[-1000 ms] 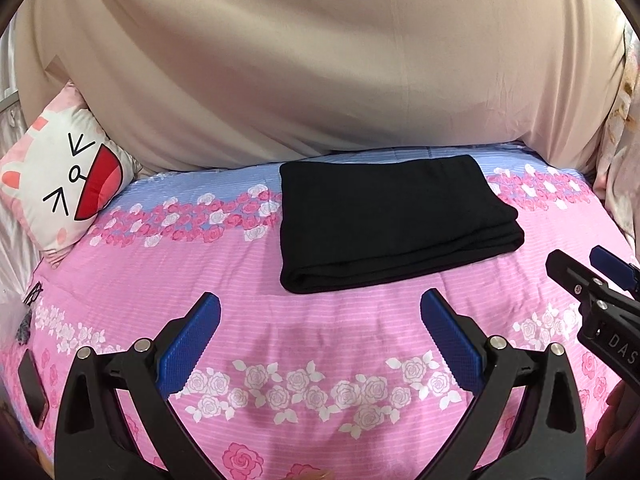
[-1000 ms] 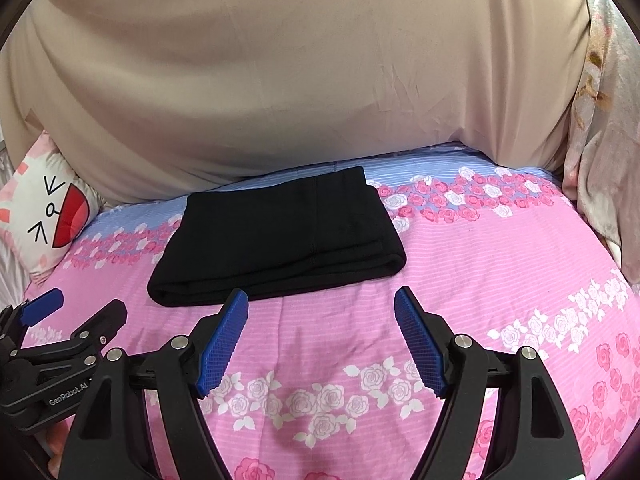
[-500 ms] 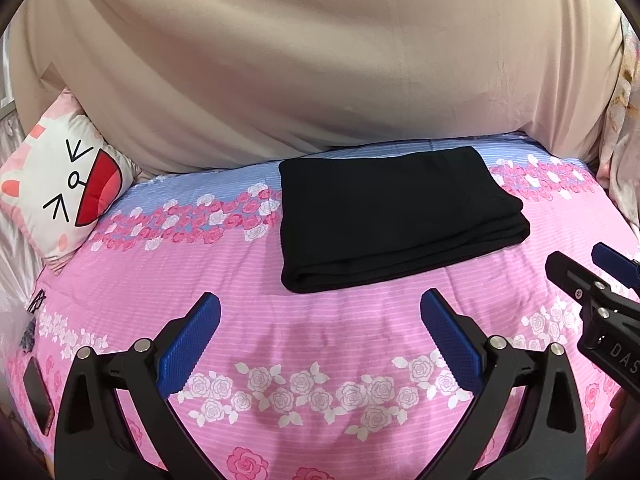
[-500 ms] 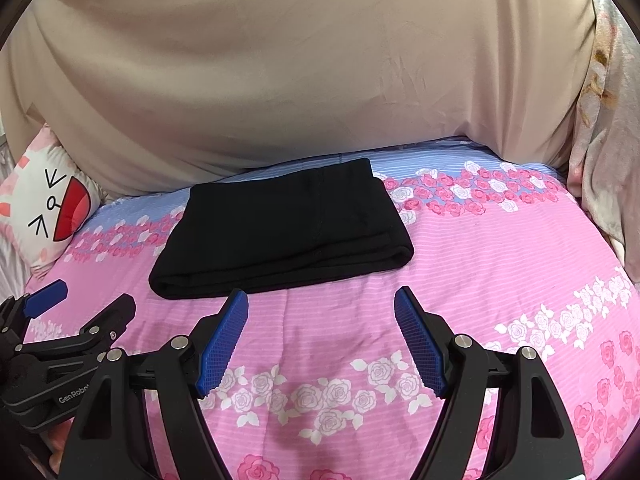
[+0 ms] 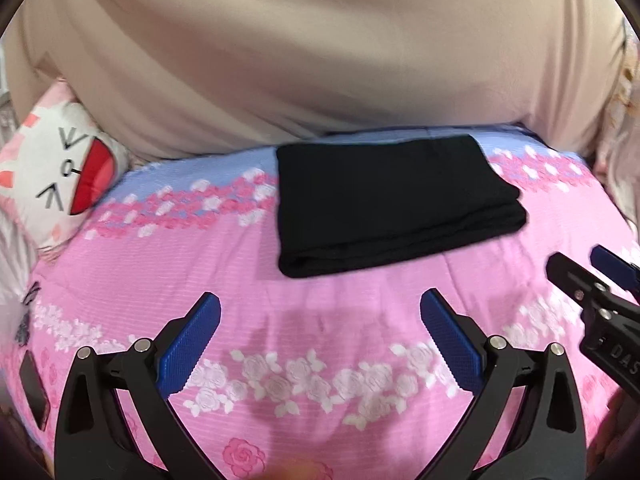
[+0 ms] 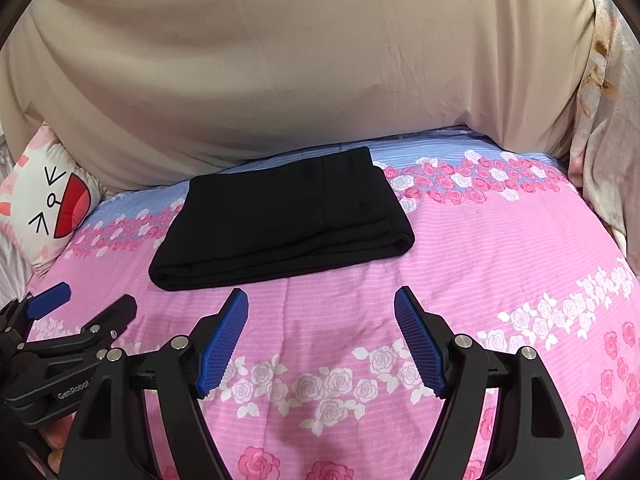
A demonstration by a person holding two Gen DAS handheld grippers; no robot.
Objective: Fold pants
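Observation:
The black pants lie folded into a neat rectangle on the pink floral bedspread, toward the far side. They also show in the right wrist view. My left gripper is open and empty, held above the bedspread short of the pants' near edge. My right gripper is open and empty, also short of the pants. Each gripper shows at the edge of the other's view: the right one and the left one.
A white cat-face pillow lies at the far left. A beige sheet hangs behind the bed. Floral fabric hangs at the right. A dark phone lies at the left bed edge.
Both grippers have drawn back and lifted slightly, so the folded pants sit a little higher in both views. The pants have not moved. Both jaws stay open.

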